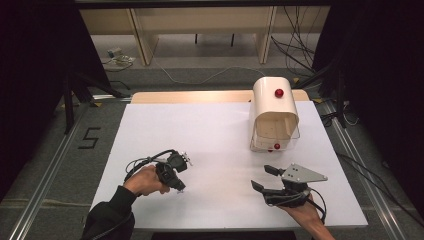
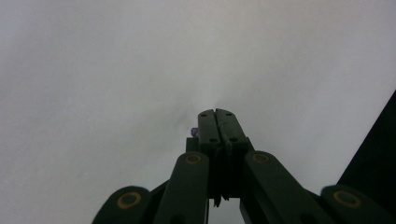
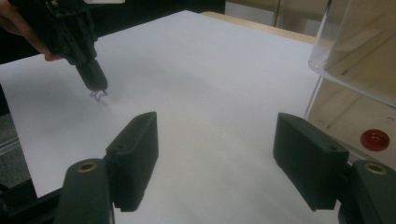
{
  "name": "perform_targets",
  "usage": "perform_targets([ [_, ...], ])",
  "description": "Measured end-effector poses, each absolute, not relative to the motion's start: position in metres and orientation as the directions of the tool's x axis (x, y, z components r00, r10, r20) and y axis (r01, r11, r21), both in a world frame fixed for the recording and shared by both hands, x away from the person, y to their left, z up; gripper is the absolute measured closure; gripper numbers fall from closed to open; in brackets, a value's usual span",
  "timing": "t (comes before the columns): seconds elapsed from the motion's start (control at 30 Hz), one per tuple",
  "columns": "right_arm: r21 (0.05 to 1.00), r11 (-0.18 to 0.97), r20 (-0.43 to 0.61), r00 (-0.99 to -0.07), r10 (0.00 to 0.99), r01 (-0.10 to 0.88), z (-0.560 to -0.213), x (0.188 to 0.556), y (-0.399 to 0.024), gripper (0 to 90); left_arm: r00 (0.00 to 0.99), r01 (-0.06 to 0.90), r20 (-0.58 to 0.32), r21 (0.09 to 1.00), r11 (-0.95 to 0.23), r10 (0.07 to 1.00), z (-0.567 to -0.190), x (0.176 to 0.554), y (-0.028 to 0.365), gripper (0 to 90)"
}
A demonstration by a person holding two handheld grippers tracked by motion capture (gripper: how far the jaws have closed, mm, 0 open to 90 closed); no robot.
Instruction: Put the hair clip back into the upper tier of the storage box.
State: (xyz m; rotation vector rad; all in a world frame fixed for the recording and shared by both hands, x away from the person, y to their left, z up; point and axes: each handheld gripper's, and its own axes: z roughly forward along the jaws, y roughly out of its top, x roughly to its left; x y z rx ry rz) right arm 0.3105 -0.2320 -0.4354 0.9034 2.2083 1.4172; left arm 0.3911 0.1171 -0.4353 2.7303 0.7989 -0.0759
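Note:
My left gripper (image 1: pixel 180 188) points straight down at the white table top (image 1: pixel 215 145), left of centre. Its jaws (image 2: pixel 215 114) are pressed together. A tiny purple wiry object (image 3: pixel 97 95) sits at their tip, touching the table, and a bit of the purple object (image 2: pixel 194 132) peeks out beside the shut jaws. My right gripper (image 1: pixel 261 177) rests low near the front right of the table, open, with nothing between its pads (image 3: pixel 135 158). It faces the left gripper (image 3: pixel 95 84).
A cream box (image 1: pixel 274 112) with a clear front flap and red knobs (image 3: pixel 375 139) stands at the back right of the table, just beyond the right gripper. Cables lie on the floor behind the table. Metal rails run along both sides.

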Motion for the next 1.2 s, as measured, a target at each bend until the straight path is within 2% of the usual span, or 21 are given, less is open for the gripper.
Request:
perform_targets([
  [0.2,0.903,0.289,0.039,-0.731,0.681,0.317,-0.436,0.311,-0.232,31.7,0.826,0.558,-0.138,0.34,-0.757,0.547,-0.425,0.391,0.116,89.2],
  [0.9,0.904,0.283,0.046,-0.731,0.68,0.321,-0.436,0.31,-0.232,31.7,0.775,0.527,-0.081,0.63,-0.57,0.626,-0.396,0.39,0.114,89.1],
  [1.2,0.901,0.287,0.045,-0.728,0.684,0.326,-0.437,0.31,-0.232,31.7,0.78,0.49,-0.083,0.697,-0.523,0.62,-0.383,0.392,0.105,89.1],
])
